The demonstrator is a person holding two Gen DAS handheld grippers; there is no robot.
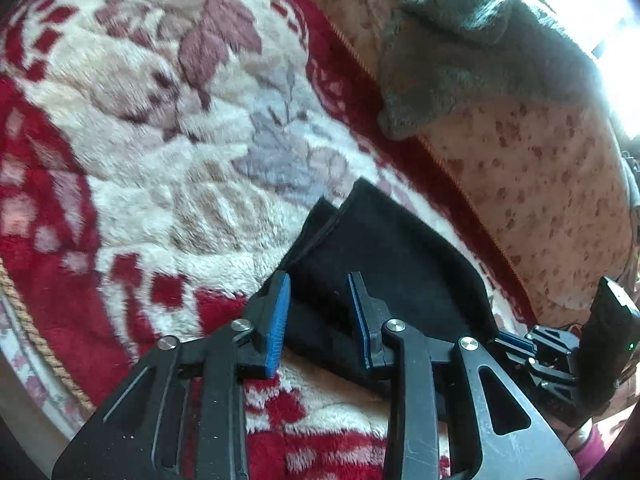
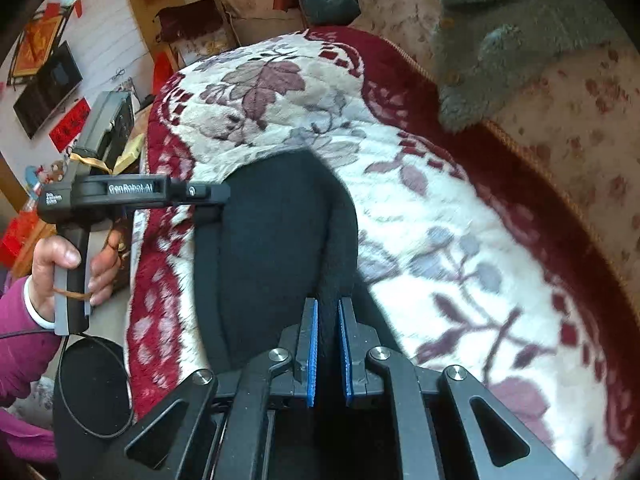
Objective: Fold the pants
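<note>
The black pants (image 1: 384, 248) lie folded on a red and white floral blanket (image 1: 168, 168). In the left wrist view my left gripper (image 1: 320, 284) is open, its blue pads on either side of the pants' near edge with a gap. In the right wrist view my right gripper (image 2: 328, 312) is shut on a raised fold of the pants (image 2: 276, 232). The left gripper (image 2: 208, 196) shows there at the pants' left edge, held by a hand. The right gripper (image 1: 516, 342) shows at the pants' right edge in the left wrist view.
A grey fleece cloth (image 1: 472, 52) lies on a beige flowered sofa back (image 1: 552, 184) behind the blanket; it also shows in the right wrist view (image 2: 504, 44). A room with a dark screen (image 2: 48, 88) and red decorations is at the left.
</note>
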